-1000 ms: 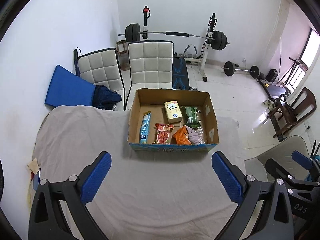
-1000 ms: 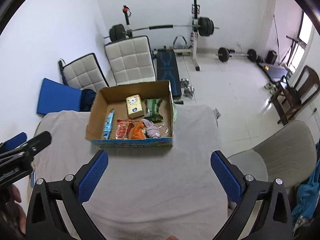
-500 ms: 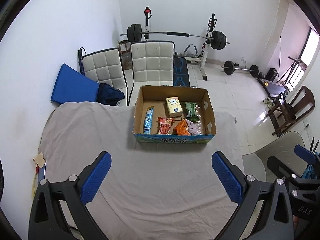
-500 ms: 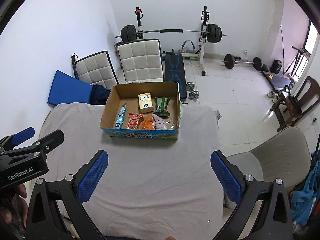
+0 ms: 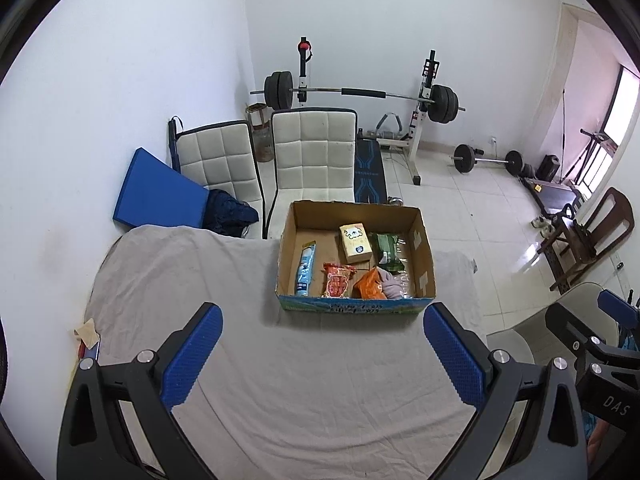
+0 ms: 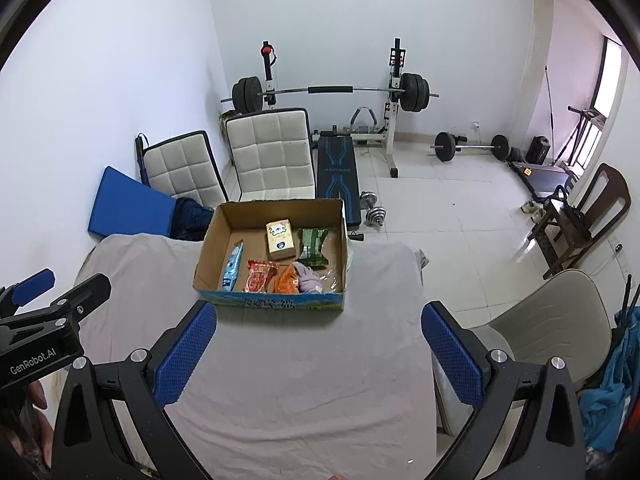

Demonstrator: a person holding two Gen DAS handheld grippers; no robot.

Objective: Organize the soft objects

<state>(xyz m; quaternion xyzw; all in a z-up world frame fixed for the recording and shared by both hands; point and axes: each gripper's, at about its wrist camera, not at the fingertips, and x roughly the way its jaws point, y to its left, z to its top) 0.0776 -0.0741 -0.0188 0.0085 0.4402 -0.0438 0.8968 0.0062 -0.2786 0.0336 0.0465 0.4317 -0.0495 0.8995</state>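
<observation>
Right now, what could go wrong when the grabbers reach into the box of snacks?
1. The orange packet and the grey cloth lie bunched together, so a pinch might lift both at once.
2. The cardboard box has tall walls, so the open left gripper or right gripper could bump the rim and slide the box on the loose grey tablecloth.

Box: my open cardboard box sits upright on the grey cloth, flaps gone, printed blue-green front wall.
Left side: blue packet lying lengthwise along the wall.
Front row: red packet, orange packet, then mauve cloth bunched beside it.
Back: cream box beside the green packet.
</observation>
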